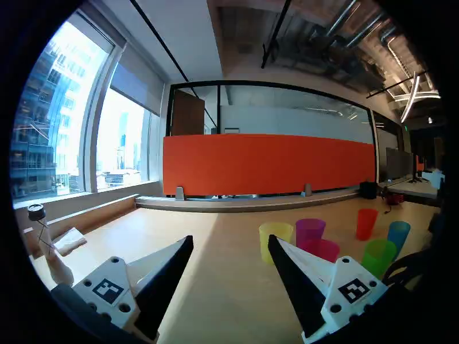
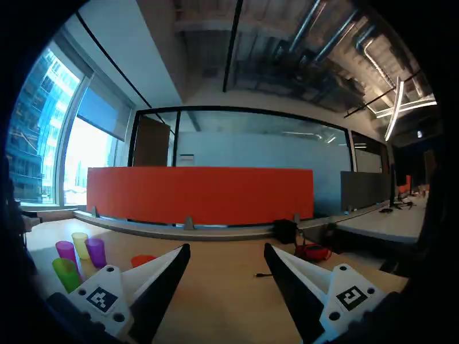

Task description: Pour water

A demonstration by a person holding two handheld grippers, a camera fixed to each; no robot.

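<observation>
While left gripper [image 1: 229, 238] gapes, cups [image 1: 310, 229] ahead-right of jaws

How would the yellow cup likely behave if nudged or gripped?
The yellow cup looks like thin translucent plastic, so probably light and squeezable. Upright and taller than wide, it may tip if pushed high. Its smooth wall might slip.

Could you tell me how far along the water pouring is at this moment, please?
Nothing looks done yet. The left gripper and right gripper are both open and empty over the wooden table, so nothing is in hand. The coloured cups stand upright in a group; whether any holds water cannot be told. Left to do: grasp a vessel with water, bring it to a cup and pour.
</observation>
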